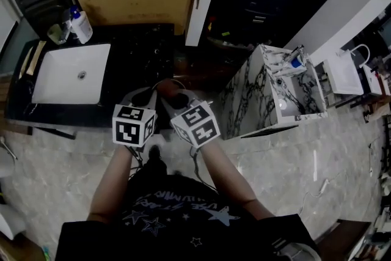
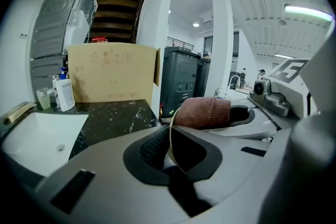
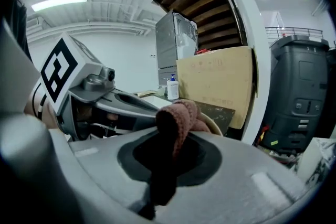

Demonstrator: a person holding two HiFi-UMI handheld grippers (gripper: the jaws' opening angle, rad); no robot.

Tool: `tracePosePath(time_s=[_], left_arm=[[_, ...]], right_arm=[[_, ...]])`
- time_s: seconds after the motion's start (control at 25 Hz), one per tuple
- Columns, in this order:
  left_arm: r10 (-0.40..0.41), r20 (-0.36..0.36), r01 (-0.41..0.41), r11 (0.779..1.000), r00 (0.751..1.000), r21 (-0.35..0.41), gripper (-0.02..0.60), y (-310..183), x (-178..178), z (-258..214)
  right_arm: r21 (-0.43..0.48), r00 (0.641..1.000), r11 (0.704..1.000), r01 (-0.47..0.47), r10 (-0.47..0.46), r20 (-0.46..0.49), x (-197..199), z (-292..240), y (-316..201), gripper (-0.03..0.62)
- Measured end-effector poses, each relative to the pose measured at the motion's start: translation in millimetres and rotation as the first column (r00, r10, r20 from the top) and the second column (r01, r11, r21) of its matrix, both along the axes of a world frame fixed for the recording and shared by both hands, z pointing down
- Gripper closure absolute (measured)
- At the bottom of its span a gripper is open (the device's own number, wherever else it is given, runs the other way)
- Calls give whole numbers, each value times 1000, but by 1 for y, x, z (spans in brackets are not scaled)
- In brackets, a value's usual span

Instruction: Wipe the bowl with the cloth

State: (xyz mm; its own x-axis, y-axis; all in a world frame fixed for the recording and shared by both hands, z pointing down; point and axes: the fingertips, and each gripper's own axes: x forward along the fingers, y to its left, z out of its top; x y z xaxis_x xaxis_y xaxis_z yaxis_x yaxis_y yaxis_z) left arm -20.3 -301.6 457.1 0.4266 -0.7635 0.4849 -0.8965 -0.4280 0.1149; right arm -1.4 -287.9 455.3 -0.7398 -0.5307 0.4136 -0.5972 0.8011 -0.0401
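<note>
Counter (image 1: 143, 49) black marble, white sink (image 1: 61, 76) inset; left claw (image 2: 170, 140) clamped on bowl (image 3: 212, 124) rim, right claw (image 3: 168, 149) on cloth (image 3: 178, 113).

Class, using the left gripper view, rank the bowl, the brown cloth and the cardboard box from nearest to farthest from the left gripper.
1. Bowl: its rim sits between the left gripper's jaws.
2. Brown cloth: just beyond, slightly right.
3. Cardboard box: far back, at left.
</note>
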Motion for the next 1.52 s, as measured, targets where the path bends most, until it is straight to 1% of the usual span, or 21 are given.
tracePosePath(time_s=[0.16, 0.24, 0.36, 0.52, 0.68, 0.8, 0.88, 1.0, 1.12, 1.24, 1.32, 1.4, 1.52], left_arm=[[-13, -11, 13, 1000, 1000, -9, 561, 30, 14, 3], [-22, -13, 22, 1000, 1000, -10, 561, 41, 17, 3], [-48, -11, 49, 999, 999, 12, 561, 50, 14, -1], [-72, -16, 73, 995, 997, 70, 561, 53, 1, -12], [-58, -7, 58, 993, 998, 104, 560, 50, -14, -21], [-38, 6, 37, 992, 999, 122, 561, 47, -24, -25], [-23, 13, 21, 991, 1000, 129, 561, 45, -31, -27], [-6, 25, 3, 991, 1000, 133, 561, 44, -42, -27], [5, 16, -7, 992, 1000, 123, 560, 42, -53, -26], [15, 8, -16, 994, 1000, 111, 560, 41, -60, -23], [21, -3, -21, 994, 1000, 108, 560, 41, -65, -22], [24, -25, -22, 994, 999, 103, 560, 41, -70, -23], [32, -38, -28, 994, 999, 106, 558, 40, -75, -24]], right_arm=[[76, 997, 997, -21, 27, -72, 12, 2, 22, 546], [121, 988, 992, -28, 45, -144, 16, 2, 30, 546], [195, 960, 980, -25, 78, -270, 17, 1, 35, 546], [249, 926, 968, -7, 101, -364, 13, -2, 35, 546], [227, 891, 974, 4, 99, -444, 5, 1, 32, 547], [176, 870, 984, 12, 77, -488, -4, 4, 32, 548], [124, 867, 992, 21, 44, -497, -12, 7, 34, 548], [39, 879, 998, 39, -16, -476, -27, 10, 37, 548], [-11, 890, 998, 58, -56, -452, -43, 13, 38, 548], [-74, 914, 996, 58, -82, -397, -56, 18, 40, 548], [-139, 943, 988, 65, -106, -315, -67, 20, 43, 548], [-205, 969, 975, 81, -125, -212, -77, 20, 45, 548], [-276, 992, 957, 90, -112, -64, -84, 15, 45, 548]])
